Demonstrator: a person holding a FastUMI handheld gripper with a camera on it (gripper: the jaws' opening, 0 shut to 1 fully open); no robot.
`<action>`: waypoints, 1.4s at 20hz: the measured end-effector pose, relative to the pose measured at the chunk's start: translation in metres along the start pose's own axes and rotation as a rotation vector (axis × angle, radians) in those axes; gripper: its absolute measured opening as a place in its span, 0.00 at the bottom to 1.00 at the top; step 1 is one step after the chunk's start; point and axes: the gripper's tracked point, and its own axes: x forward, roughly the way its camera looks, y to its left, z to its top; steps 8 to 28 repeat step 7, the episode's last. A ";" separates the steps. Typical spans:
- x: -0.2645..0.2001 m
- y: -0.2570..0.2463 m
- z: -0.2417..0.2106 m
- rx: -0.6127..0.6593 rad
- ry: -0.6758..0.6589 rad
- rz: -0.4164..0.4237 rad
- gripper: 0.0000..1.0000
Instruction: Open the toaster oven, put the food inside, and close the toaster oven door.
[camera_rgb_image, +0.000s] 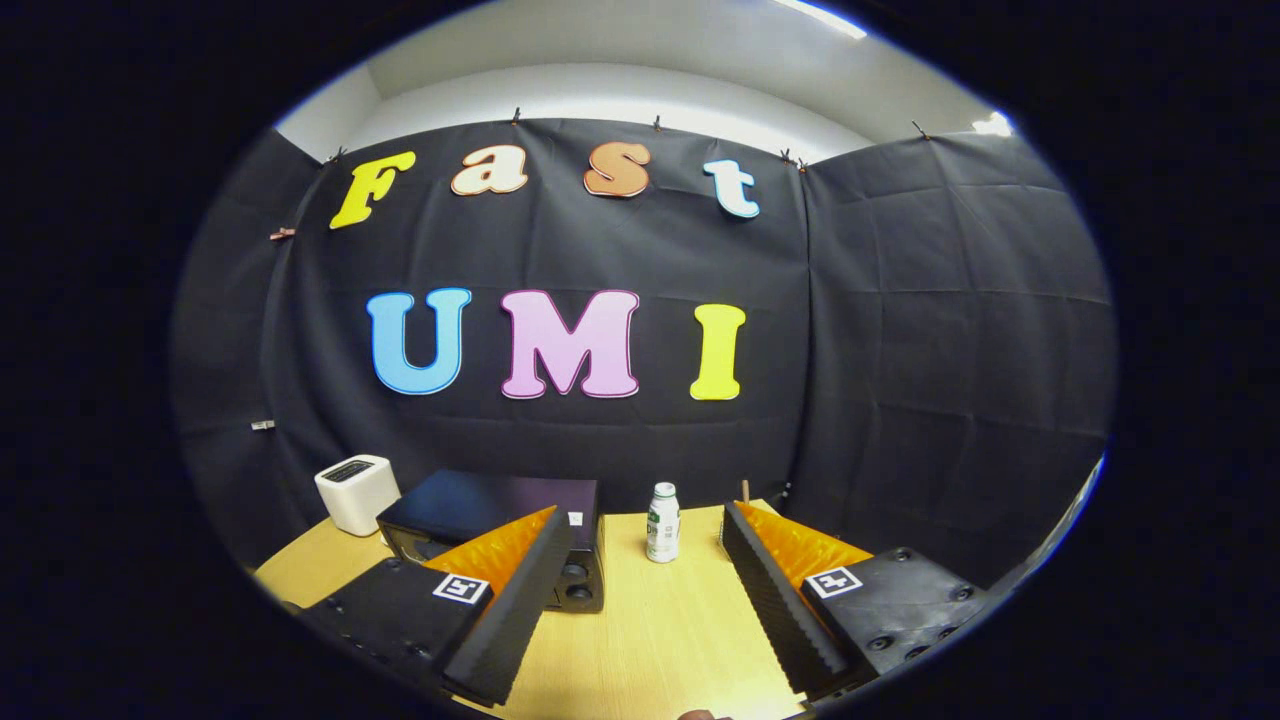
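Furthest to the left of your gripper (648, 585), beyond its left finger, a small white box-shaped appliance (357, 493) with a dark grille on top stands near the far edge of the wooden surface (650, 640), close to the cloth wall, out of your working path

Next comes the toaster oven (490, 510), dark and boxy, just ahead of your left finger, which hides part of its front. Two round knobs show down its right side. The door looks shut, though you cannot be sure with the finger in the way, and you cannot see whether anything lies inside. It sits turned a little toward you, so the door probably faces your reach

Your gripper is held wide apart with nothing between the fingers, just bare surface. It hangs above the surface and back from the oven, a stance from which you could go either way

Beyond the gap, nearer your right finger, a small white bottle (662, 522) with a white cap and a green label stands upright and alone on the surface, well apart from the oven. A thin brownish stick-like thing pokes up behind the right finger tip; it is too small to name

No food is plain to see. A shut oven and an empty gripper fit both a door yet to be opened and a door closed again with the food inside
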 end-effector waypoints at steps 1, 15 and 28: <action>0.000 0.005 0.002 0.002 -0.004 0.011 0.99; 0.018 0.056 0.023 0.012 -0.045 0.102 0.99; 0.018 0.056 0.023 0.012 -0.045 0.102 0.99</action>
